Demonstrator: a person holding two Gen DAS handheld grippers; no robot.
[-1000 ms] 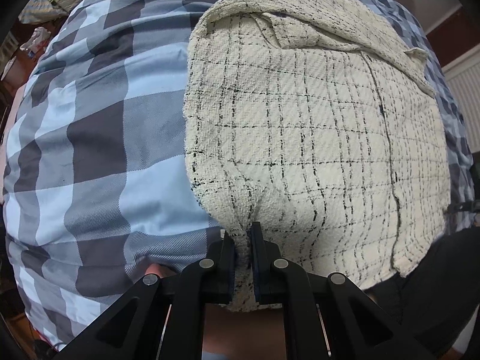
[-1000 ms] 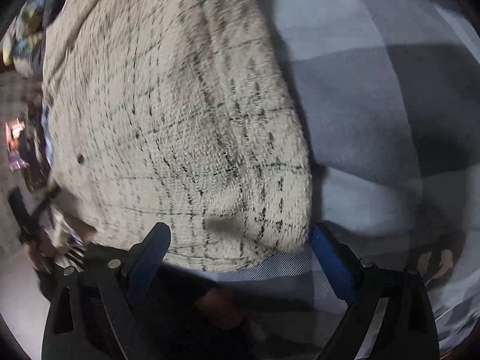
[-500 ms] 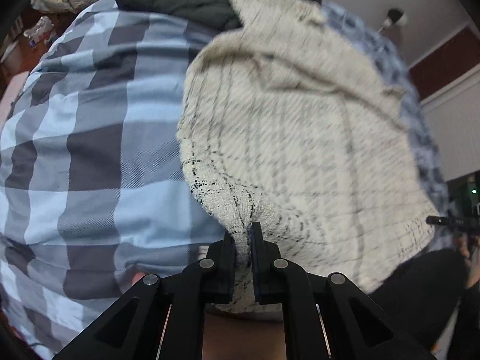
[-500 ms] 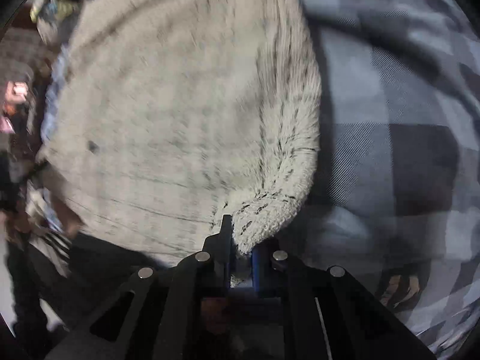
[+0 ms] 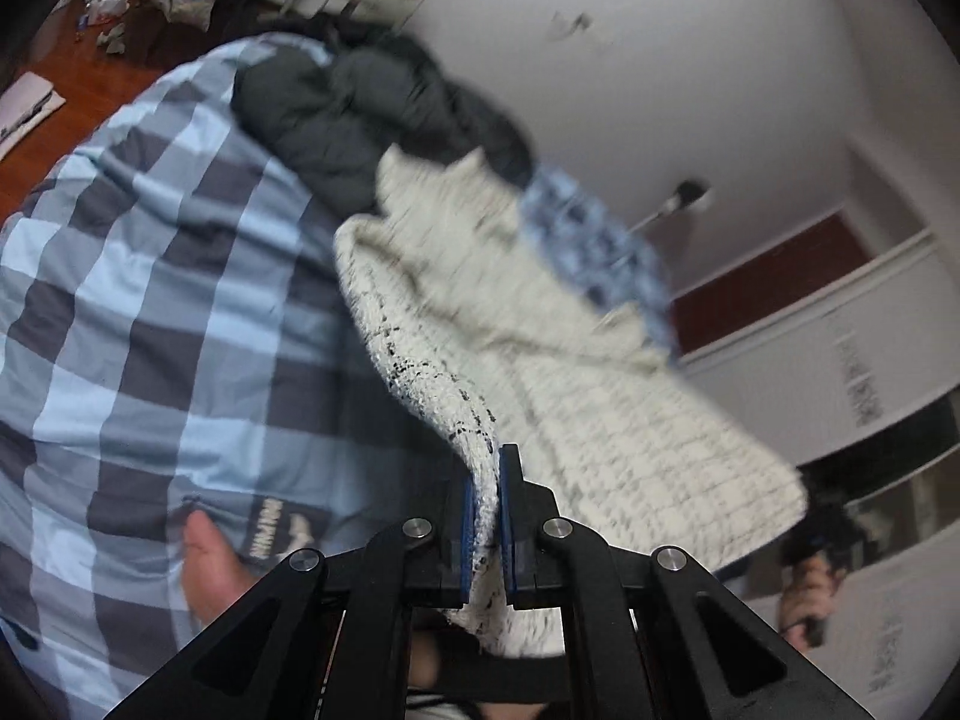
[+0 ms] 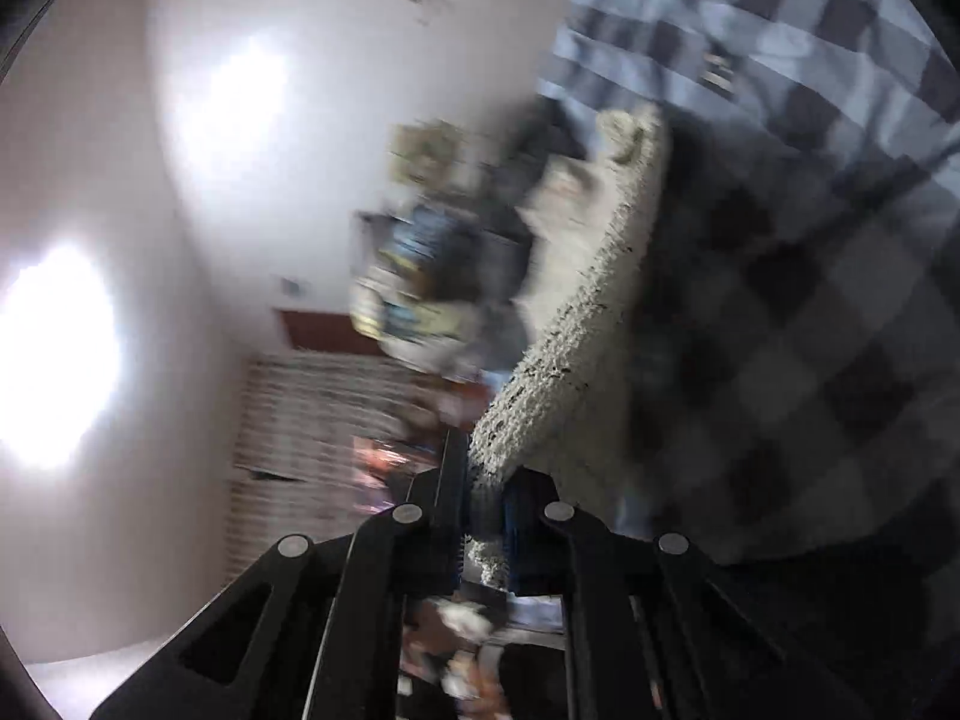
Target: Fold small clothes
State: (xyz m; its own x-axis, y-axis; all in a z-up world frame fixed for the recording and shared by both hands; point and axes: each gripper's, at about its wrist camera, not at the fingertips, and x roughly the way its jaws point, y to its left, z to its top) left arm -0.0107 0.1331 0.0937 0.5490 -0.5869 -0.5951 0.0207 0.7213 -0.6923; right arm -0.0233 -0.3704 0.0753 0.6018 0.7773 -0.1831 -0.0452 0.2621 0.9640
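Note:
A cream knit garment with thin black check lines (image 5: 540, 360) is lifted off the bed, its near edge raised and its far part still on the cover. My left gripper (image 5: 497, 468) is shut on the garment's near left corner. My right gripper (image 6: 480, 480) is shut on the other near corner of the same garment (image 6: 576, 324), which stretches away from it in a blurred view. The garment's underside is hidden.
The bed has a blue, grey and dark checked duvet (image 5: 150, 300), also in the right wrist view (image 6: 810, 300). A dark padded jacket (image 5: 360, 114) lies at the far end. A bare hand (image 5: 207, 570) shows by the left gripper. White walls and clutter (image 6: 420, 264) lie beyond.
The right gripper has shut on the garment's corner. Both grippers have lifted the near edge up off the bed, and both views now tilt up toward the walls.

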